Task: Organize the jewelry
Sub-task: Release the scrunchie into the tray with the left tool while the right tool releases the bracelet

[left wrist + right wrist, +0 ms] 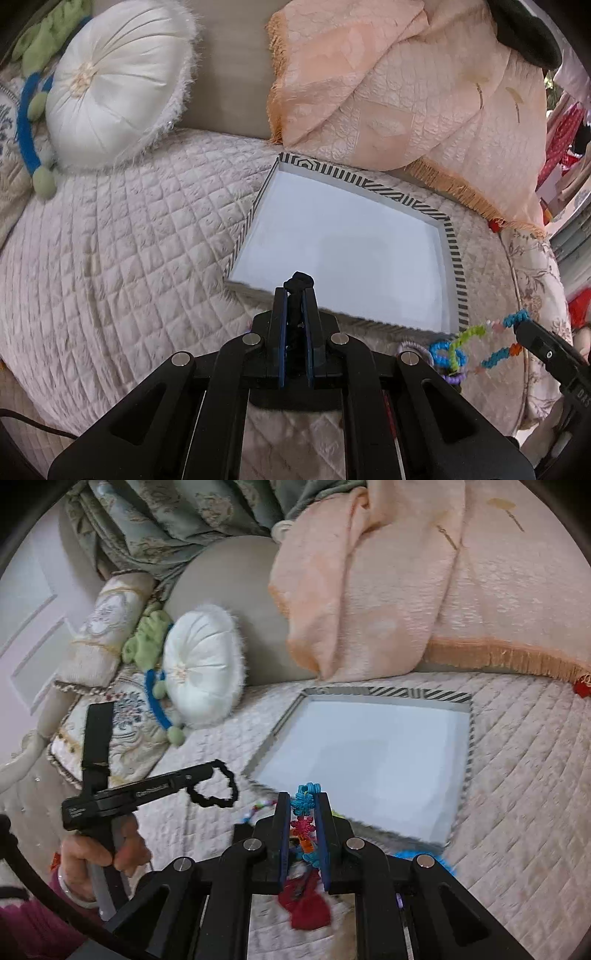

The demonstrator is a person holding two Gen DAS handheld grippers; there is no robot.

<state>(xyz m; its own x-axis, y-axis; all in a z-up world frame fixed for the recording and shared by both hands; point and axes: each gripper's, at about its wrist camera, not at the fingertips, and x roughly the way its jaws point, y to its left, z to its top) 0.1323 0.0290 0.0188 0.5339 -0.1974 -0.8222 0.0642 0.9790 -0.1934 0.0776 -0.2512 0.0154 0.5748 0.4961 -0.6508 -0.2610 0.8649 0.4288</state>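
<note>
On the left, a round white cushion leans against the sofa back, well clear of the work. The left hand-held gripper hangs over the near rim of the tray, jaws closed on a black scrunchie whose free loop dangles out in front, as the right wrist view shows. The tray, white inside with a striped border, lies on the quilted sofa cover and looks empty. Further right, the right hand-held gripper is clamped on a colourful knotted cord — blue, pink and orange knots between the pads, a red tassel hanging beneath.

Risks, as I judge them: the scrunchie is pinched by a thin fold, so it may slip and land short of the tray, on the quilt. The cord trails low and loose — its tail could snag the tray rim or drape over it on release. More bits lie by the near corner, partly hidden; a dragging tassel might sweep them off the seat edge. Both grippers converge on one tray, so they could bump.
</note>
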